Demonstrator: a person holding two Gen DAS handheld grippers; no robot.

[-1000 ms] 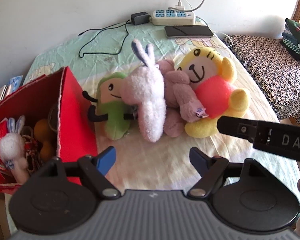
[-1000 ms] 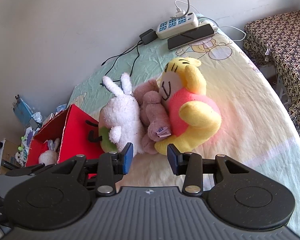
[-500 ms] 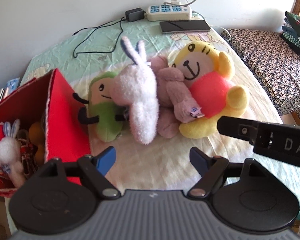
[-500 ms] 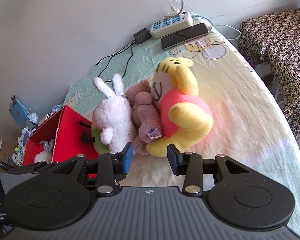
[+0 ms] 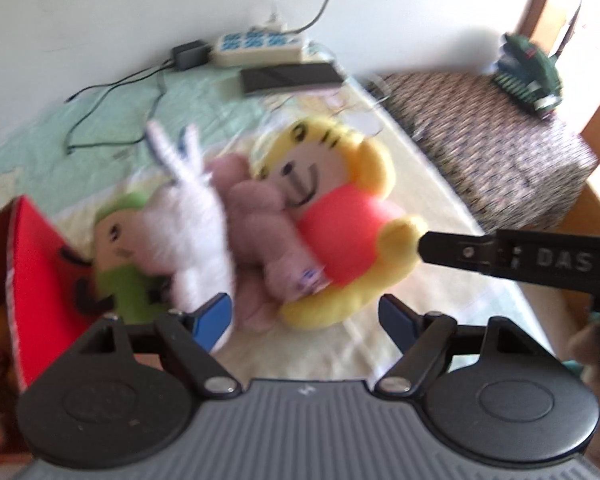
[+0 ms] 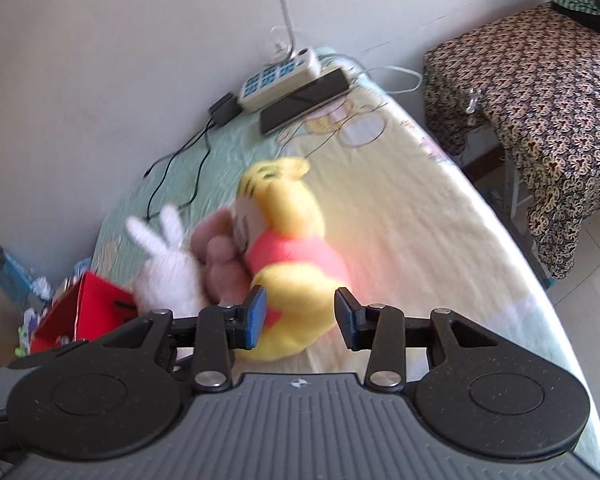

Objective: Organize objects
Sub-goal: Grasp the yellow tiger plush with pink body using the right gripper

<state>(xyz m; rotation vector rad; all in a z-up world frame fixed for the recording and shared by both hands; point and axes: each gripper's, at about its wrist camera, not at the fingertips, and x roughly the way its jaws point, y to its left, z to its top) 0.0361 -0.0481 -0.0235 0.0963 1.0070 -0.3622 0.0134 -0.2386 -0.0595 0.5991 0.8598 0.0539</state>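
Four plush toys lie side by side on the bed sheet (image 6: 420, 220): a green one (image 5: 120, 268), a white rabbit (image 5: 192, 216), a mauve one (image 5: 260, 232) and a yellow tiger in a red shirt (image 5: 340, 224). A red box (image 5: 32, 276) with small toys inside stands open at the left. My left gripper (image 5: 304, 320) is open just short of the rabbit and the mauve toy, holding nothing. My right gripper (image 6: 300, 320) is open too, its tips at the yellow tiger (image 6: 292, 264), whose lower body shows between them. One right finger (image 5: 480, 252) reaches into the left wrist view beside the tiger.
A power strip (image 5: 260, 46), a black charger (image 5: 190, 56) with its cable and a dark phone (image 5: 292, 76) lie at the far end by the wall. A table under patterned cloth (image 6: 540, 80) with folded clothes (image 5: 528, 68) stands right of the bed edge.
Both grippers have closed in on the row of toys, which now looks larger and blurred. The yellow tiger has come up to the right gripper's tips. Neither jaw opening has changed.
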